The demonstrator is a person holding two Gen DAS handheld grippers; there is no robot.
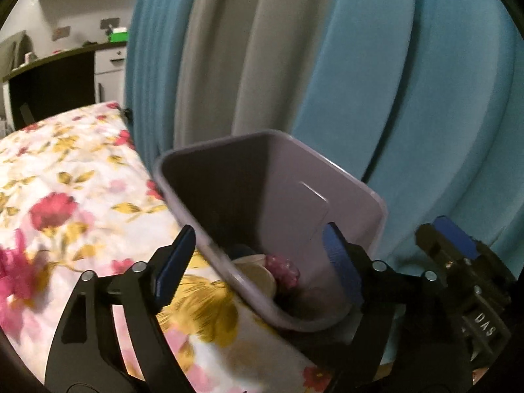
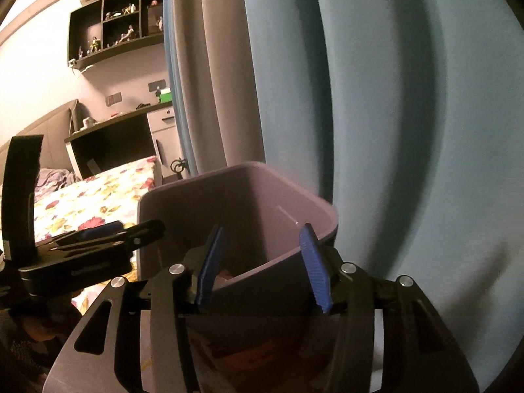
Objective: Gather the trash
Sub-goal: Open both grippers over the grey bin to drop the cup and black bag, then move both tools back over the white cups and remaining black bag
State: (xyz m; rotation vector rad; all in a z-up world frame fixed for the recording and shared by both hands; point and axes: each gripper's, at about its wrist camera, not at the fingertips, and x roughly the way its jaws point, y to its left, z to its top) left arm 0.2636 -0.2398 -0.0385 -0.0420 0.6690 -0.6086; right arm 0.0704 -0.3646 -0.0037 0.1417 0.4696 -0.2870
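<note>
Hovering both grippers over the lilac plastic bin [image 1: 294, 203] beside the floral bedsheet [image 1: 65, 196], I see left gripper [image 1: 258, 262] and right gripper [image 2: 262, 262] spread, empty (trash [image 1: 281, 270] already inside), so next I probably seek more litter.

You are in a home bedroom. A bed covered with a white sheet printed with red and yellow flowers [image 1: 65, 196] fills the left side. Tall blue and grey fabric curtains [image 1: 294, 65] hang right beside it. Against the far wall stands a dark desk with a white drawer unit [image 2: 163, 131] and a padded grey headboard [image 2: 49, 121]. Above it, a dark wall-mounted shelf of open cubbies [image 2: 114, 29] holds small figurines. A small lilac plastic bin [image 1: 294, 196] sits by the bed.
</note>
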